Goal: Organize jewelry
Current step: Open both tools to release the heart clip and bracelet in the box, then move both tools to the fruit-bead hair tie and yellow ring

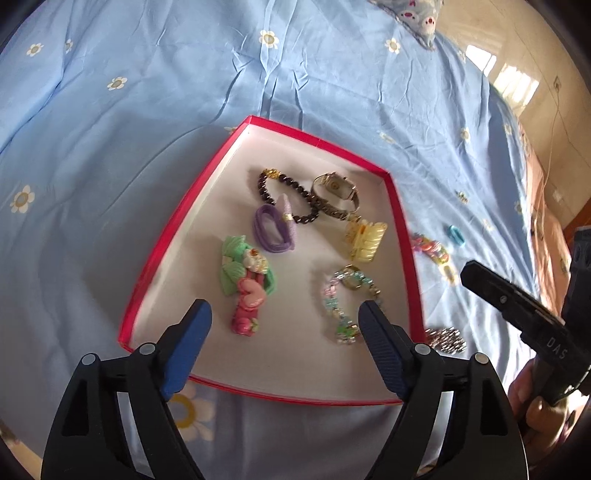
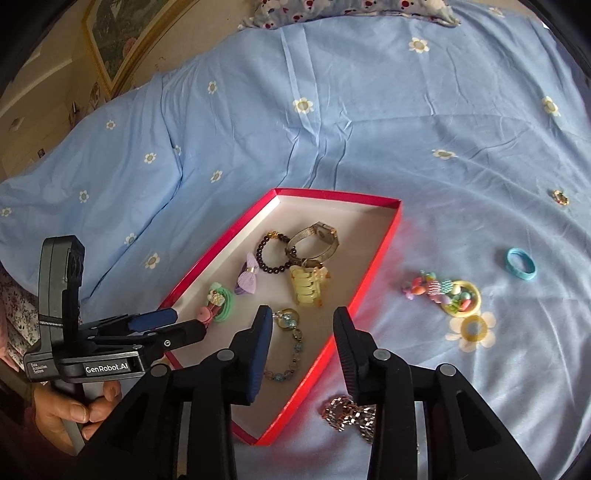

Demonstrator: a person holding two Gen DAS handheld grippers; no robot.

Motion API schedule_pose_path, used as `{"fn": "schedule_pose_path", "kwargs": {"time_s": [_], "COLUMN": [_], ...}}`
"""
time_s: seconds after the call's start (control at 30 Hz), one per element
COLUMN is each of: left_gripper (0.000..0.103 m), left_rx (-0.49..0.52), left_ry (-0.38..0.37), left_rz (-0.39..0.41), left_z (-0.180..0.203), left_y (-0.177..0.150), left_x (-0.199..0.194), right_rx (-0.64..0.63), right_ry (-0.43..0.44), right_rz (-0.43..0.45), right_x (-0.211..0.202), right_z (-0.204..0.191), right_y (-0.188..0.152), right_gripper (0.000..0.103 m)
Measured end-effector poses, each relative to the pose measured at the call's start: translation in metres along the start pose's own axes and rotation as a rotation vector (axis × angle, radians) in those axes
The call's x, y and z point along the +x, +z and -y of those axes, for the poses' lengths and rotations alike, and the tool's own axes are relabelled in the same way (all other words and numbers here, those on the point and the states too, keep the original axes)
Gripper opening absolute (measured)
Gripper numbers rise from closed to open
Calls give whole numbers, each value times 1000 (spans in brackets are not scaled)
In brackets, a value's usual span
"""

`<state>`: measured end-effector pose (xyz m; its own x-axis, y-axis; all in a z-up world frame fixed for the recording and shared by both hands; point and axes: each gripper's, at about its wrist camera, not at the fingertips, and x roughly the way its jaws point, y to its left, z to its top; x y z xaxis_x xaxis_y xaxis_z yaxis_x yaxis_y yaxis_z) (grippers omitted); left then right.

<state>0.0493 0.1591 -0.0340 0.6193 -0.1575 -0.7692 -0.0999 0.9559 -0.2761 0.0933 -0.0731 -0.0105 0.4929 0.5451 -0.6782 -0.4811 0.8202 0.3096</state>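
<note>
A red-rimmed box [image 1: 402,229] [image 2: 384,251] with a white floor lies on the blue bedspread. In it are a dark bead bracelet [image 1: 284,195], a watch [image 1: 338,190], a purple bow tie [image 1: 271,227], a yellow claw clip [image 1: 364,240], a green and pink clip [image 1: 247,280] and a pastel bead bracelet [image 1: 345,302] [image 2: 291,343]. My left gripper [image 1: 286,321] is open and empty over the box's near part. My right gripper [image 2: 303,332] is open and empty above the box's right wall. A silver bow clip [image 2: 349,411] [image 1: 445,339] lies outside, by the right finger.
On the bedspread right of the box lie a colourful bead cluster with a yellow ring [image 2: 448,295] [image 1: 432,251], a blue hair tie [image 2: 521,264] [image 1: 456,234] and a small gold ring [image 2: 560,197]. A patterned pillow [image 2: 332,9] lies at the far edge.
</note>
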Motion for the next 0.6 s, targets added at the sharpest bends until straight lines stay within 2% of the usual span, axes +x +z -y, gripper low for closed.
{"fn": "schedule_pose_path", "kwargs": {"time_s": [0.1,0.3,0.6], "left_gripper": [89,89,89], "left_rx": [7,65,200], "left_ry": [-18,-50,-35], "left_rz": [28,29,42], "left_z": [13,40,75], "left_y": [-3,-6,0], "left_x": [-1,5,11], "right_rx": [24,102,167], "right_ry": [-48,-124,-181], "right_rz": [28,53,60], "right_x": [-15,-35,-45], "right_z": [15,52,87], "right_y": [-4,-15,-24], "right_gripper": [40,40,40]}}
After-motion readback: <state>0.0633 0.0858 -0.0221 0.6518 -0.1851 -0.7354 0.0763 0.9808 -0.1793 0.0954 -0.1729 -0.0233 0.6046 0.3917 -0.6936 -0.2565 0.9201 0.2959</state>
